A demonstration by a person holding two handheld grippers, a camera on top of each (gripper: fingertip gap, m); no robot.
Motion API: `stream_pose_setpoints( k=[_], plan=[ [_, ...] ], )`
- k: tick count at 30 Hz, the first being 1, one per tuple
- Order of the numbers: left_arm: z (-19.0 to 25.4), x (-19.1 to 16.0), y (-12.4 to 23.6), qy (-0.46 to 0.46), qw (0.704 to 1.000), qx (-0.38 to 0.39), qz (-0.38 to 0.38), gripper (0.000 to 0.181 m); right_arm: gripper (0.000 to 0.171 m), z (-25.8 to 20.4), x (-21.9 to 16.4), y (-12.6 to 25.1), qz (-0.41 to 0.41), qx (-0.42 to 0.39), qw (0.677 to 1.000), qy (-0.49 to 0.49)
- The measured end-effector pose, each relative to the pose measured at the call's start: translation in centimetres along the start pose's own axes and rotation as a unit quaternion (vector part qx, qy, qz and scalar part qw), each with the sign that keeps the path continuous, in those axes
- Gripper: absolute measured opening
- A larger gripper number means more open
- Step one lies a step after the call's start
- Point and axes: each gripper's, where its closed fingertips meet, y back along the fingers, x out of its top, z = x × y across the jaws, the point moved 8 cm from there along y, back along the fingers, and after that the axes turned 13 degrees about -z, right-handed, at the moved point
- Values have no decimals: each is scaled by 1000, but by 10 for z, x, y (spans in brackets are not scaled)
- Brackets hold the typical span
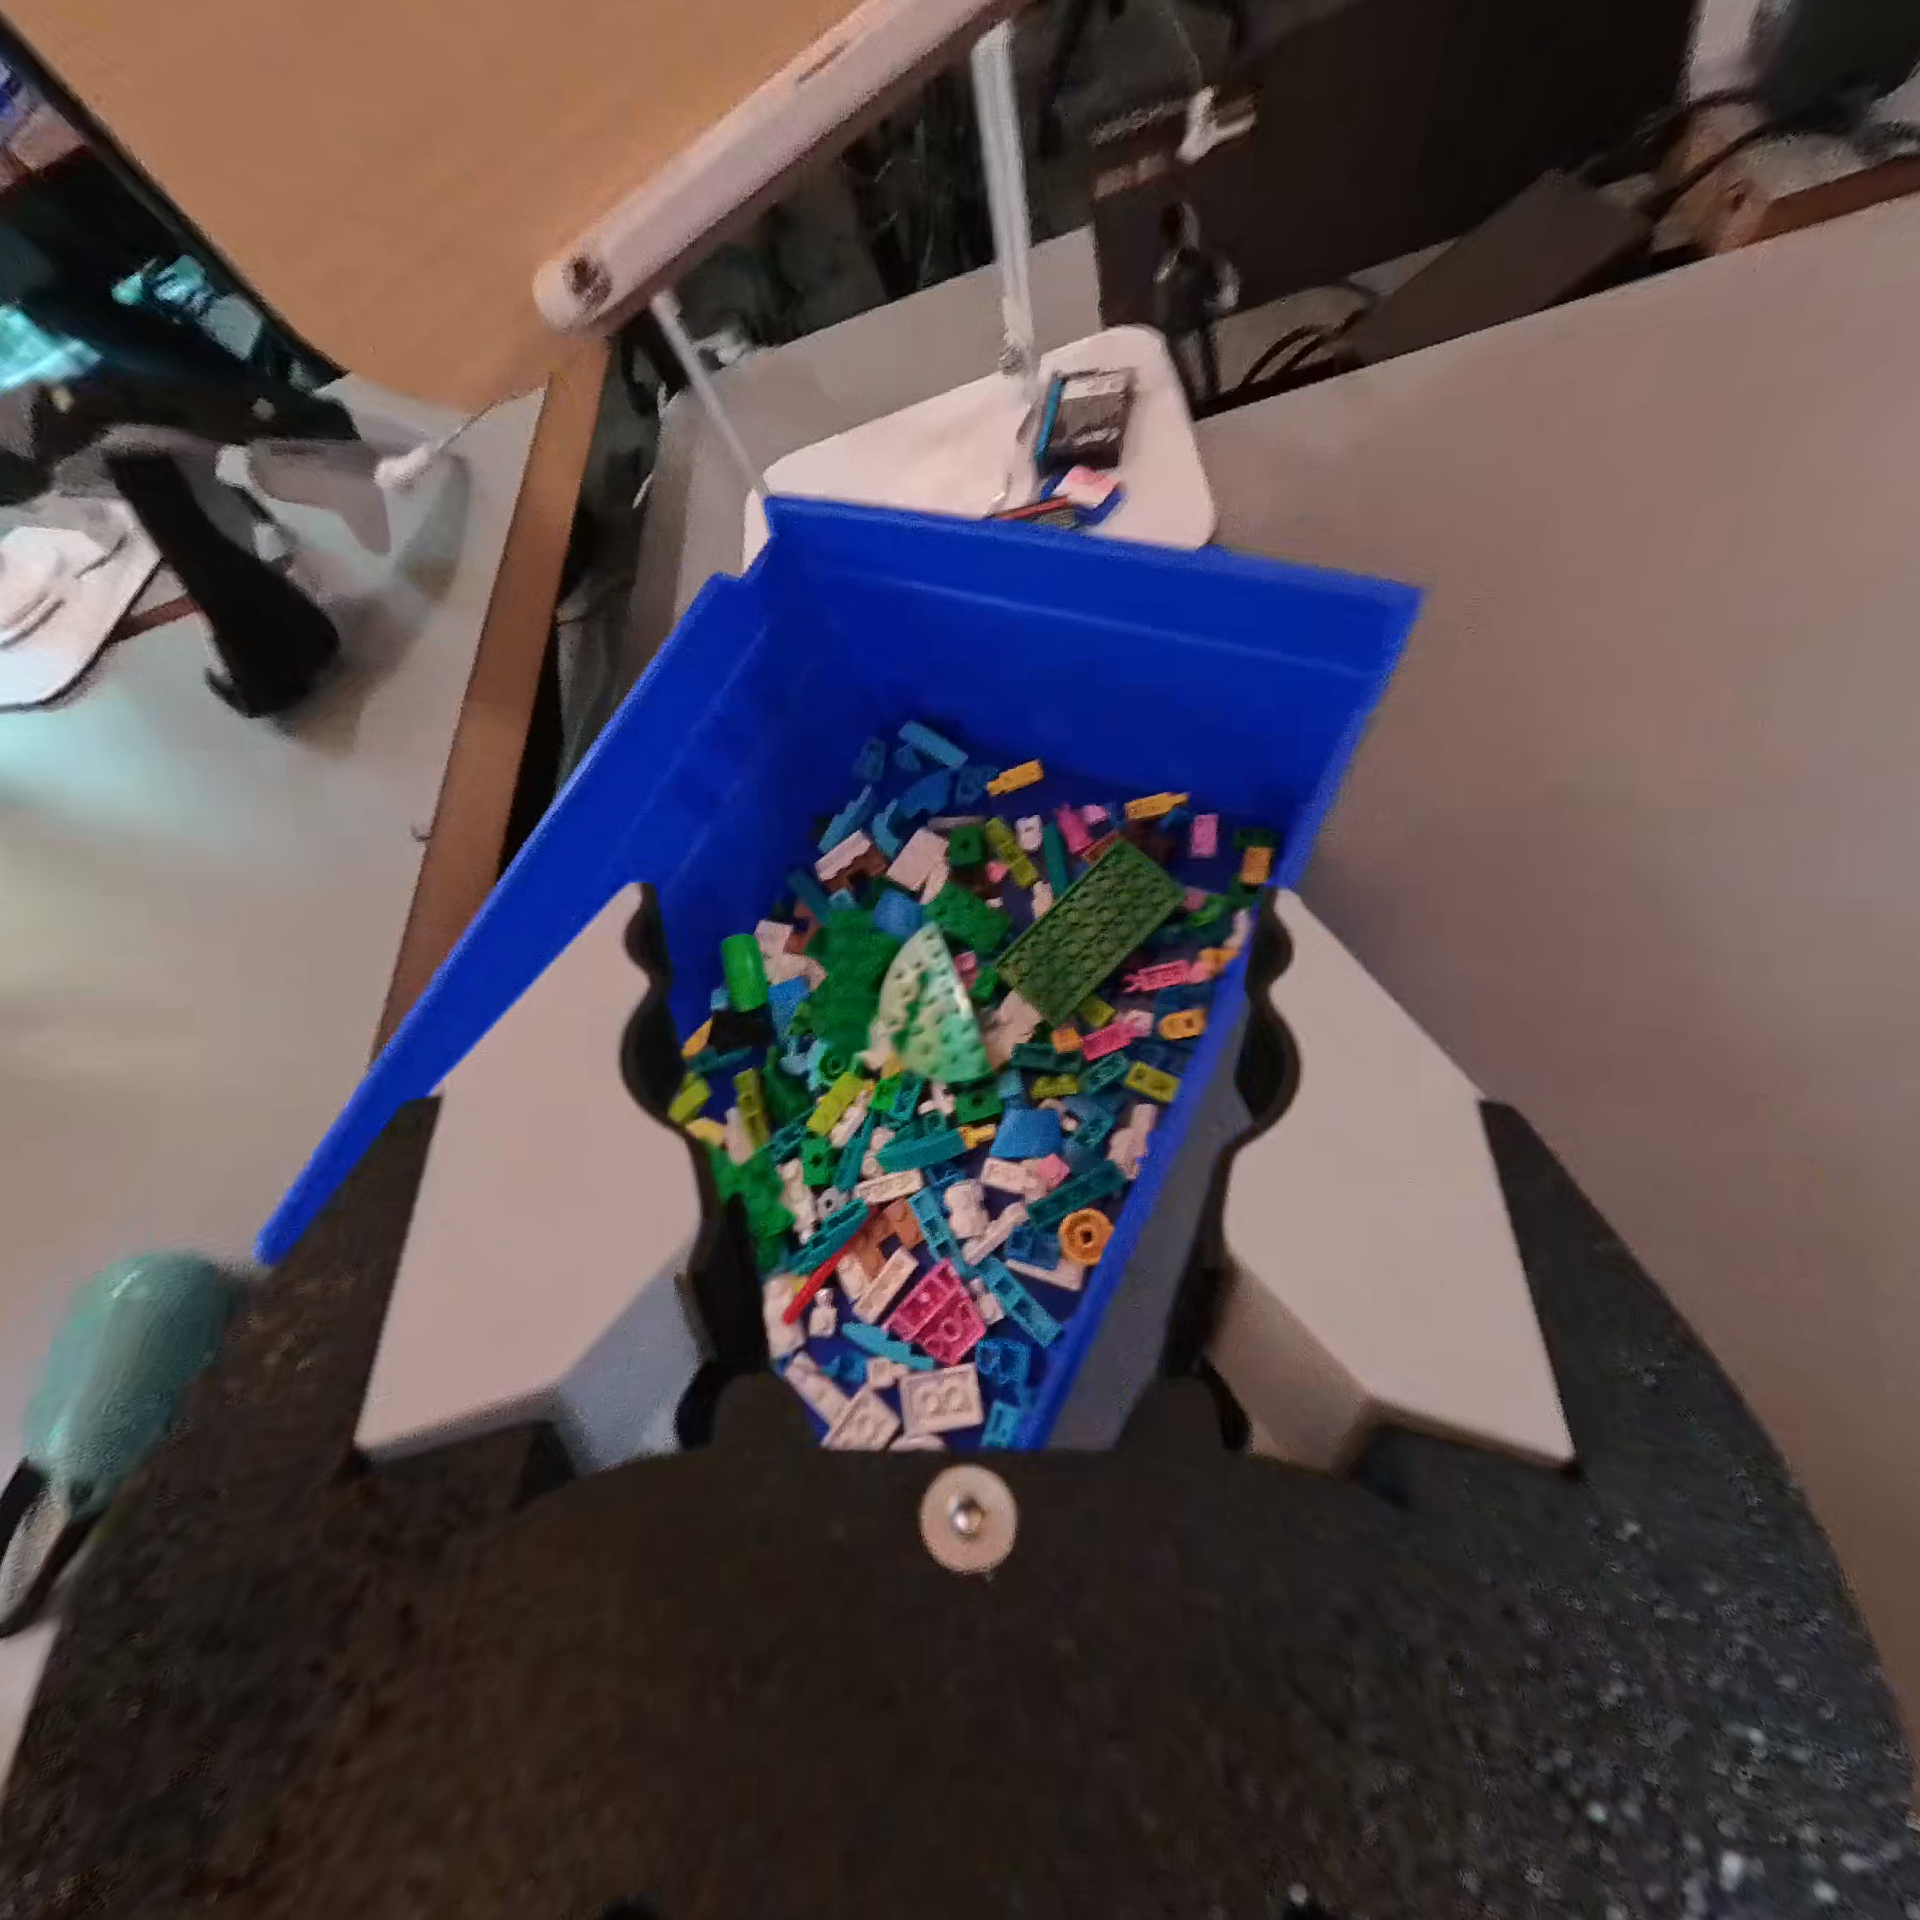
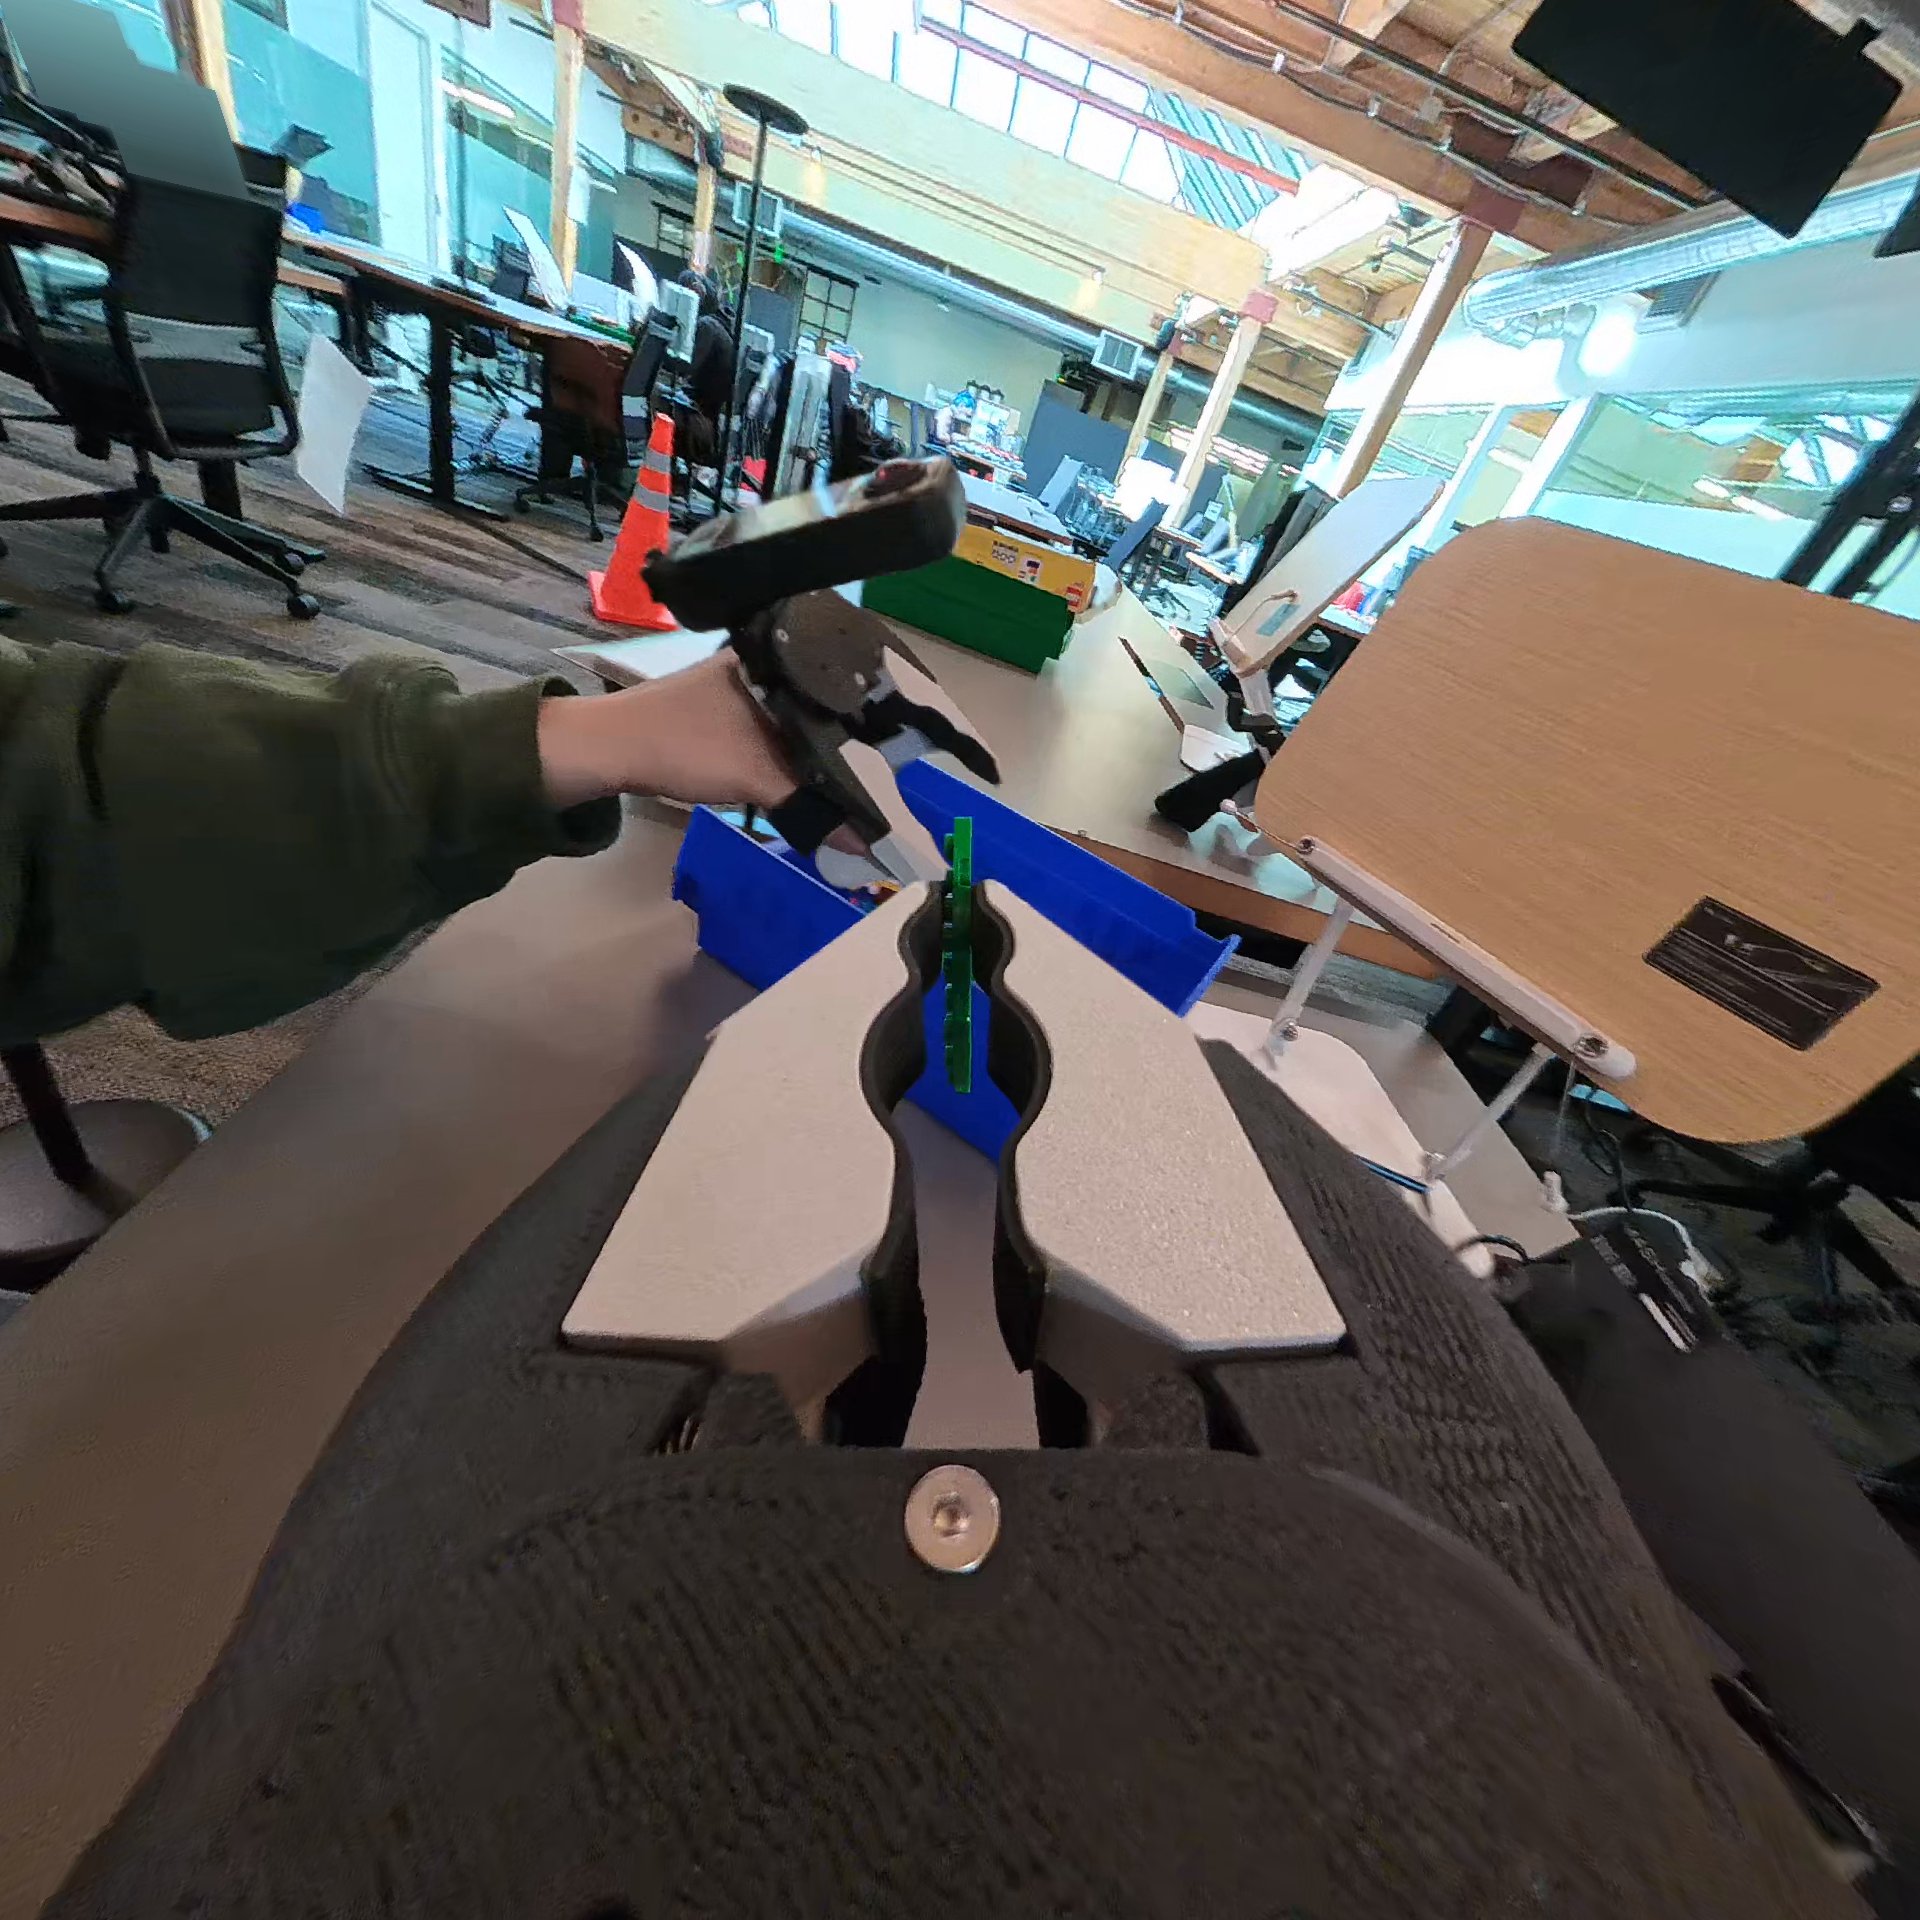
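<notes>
Left claw point(image 1: 951, 1122) gapes over the blue bin point(image 1: 1039, 644) of bricks point(image 1: 966, 1091); only the right view shows right claw point(image 2: 958, 894) pinching a green plate point(image 2: 958, 956).

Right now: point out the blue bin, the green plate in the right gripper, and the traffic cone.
blue bin point(image 1: 1039, 644): left wrist view, far inner wall.
green plate point(image 2: 958, 956): right wrist view, edge between the fingers.
traffic cone point(image 2: 642, 530): right wrist view, cone body.

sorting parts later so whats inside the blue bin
The blue bin holds a loose heap of small building bricks in many colours, with a green studded plate lying on top. The heap and the left gripper hide the floor.
</notes>
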Motion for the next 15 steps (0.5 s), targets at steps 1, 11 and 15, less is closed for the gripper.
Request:
stream_pose_setpoints(
  k=[1, 11, 15],
  plan=[
    [12, 5, 8, -12, 999, -36, 36, 106, 3, -1, 2, -1, 11, 12, 1000, -7],
    [154, 25, 119, -167, 821, -429, 338, 39, 3, -17, 15, -5, 111, 183, 974, -71],
    [142, 28, 121, -140, 845, -392, 336, 2, 18, -13, 17, -1, 105, 160, 978, -86]
  ],
)
